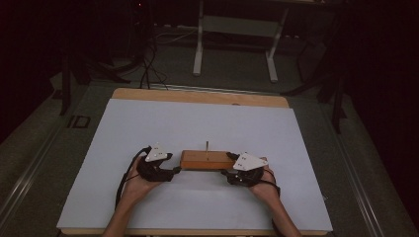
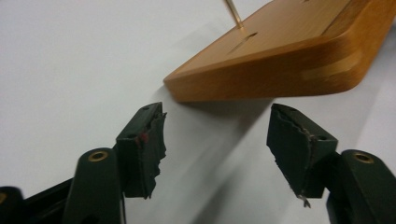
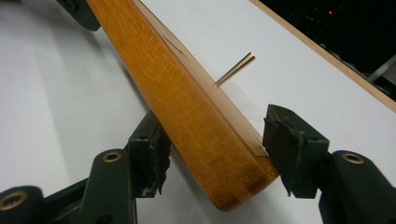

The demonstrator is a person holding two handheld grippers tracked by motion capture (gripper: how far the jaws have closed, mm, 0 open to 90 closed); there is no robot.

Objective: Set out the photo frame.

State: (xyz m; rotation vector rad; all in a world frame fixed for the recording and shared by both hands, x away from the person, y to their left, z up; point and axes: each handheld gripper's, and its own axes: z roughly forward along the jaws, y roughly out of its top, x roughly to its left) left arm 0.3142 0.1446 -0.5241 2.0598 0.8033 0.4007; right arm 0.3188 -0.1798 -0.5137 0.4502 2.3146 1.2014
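The wooden block [image 1: 204,160] lies near the table's [image 1: 148,123] front edge, long axis left to right. Your right gripper [image 3: 215,154] straddles its end, jaws apart; your left gripper [image 2: 217,140], jaws apart, stops just short.

Wooden block [image 2: 280,56] far end and brass pin [image 2: 232,13] top cut off by frame.

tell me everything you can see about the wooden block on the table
The wooden block is a flat, orange-brown slab with rounded corners, lying flat on the white table top. A thin brass-coloured pin stands upright from its top face, next to narrow slots. The right gripper straddles one end, jaws on either side; whether they press it is unclear. The left gripper is open just short of the other end, not touching.
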